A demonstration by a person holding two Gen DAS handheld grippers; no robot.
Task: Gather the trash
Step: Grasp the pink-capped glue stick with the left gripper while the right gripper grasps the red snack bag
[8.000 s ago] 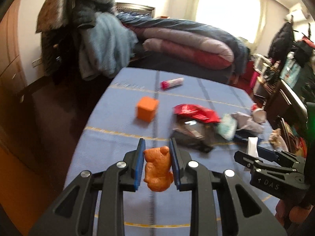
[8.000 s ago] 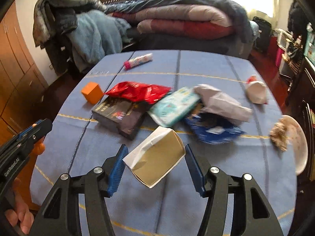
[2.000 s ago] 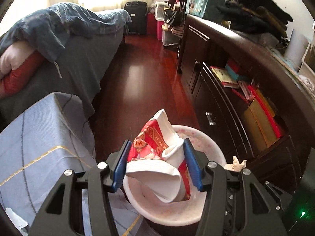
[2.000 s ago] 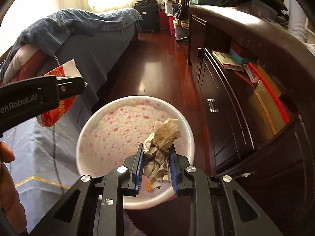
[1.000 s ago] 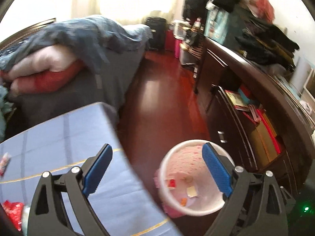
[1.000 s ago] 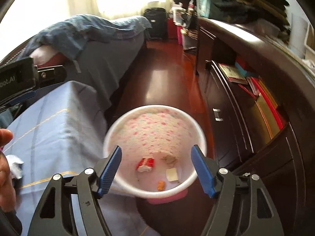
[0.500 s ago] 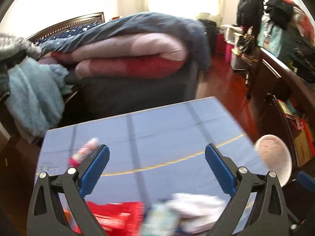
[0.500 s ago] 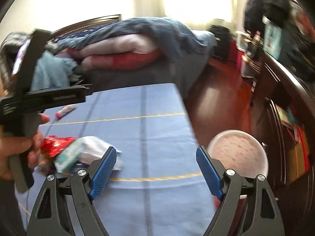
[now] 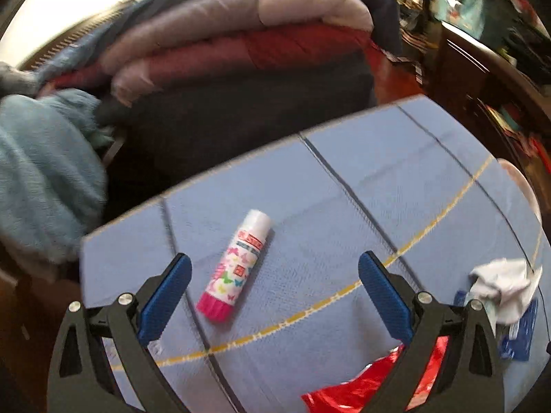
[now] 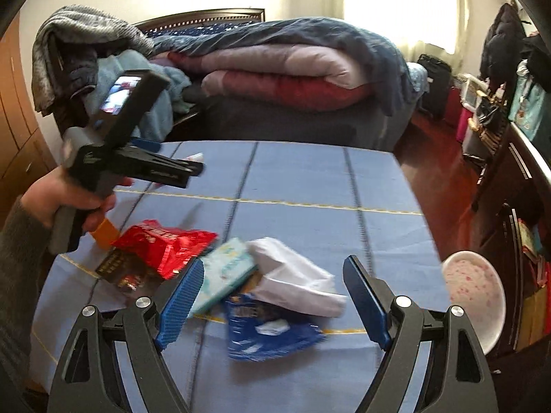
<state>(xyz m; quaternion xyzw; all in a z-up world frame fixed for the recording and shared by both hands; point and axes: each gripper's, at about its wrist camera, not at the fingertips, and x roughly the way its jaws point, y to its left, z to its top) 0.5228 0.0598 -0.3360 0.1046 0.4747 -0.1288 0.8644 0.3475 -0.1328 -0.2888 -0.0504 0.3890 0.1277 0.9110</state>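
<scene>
Though blurred, red wrapper (image 9: 347, 394) (half cut off)

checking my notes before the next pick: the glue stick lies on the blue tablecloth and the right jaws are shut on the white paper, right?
Not quite. The glue stick does lie on the tablecloth, but the right wrist view shows the right gripper open and empty above the white paper.

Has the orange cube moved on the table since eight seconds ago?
Cannot tell: the orange cube shows only as a corner behind the hand, left of the red wrapper, as before.
</scene>
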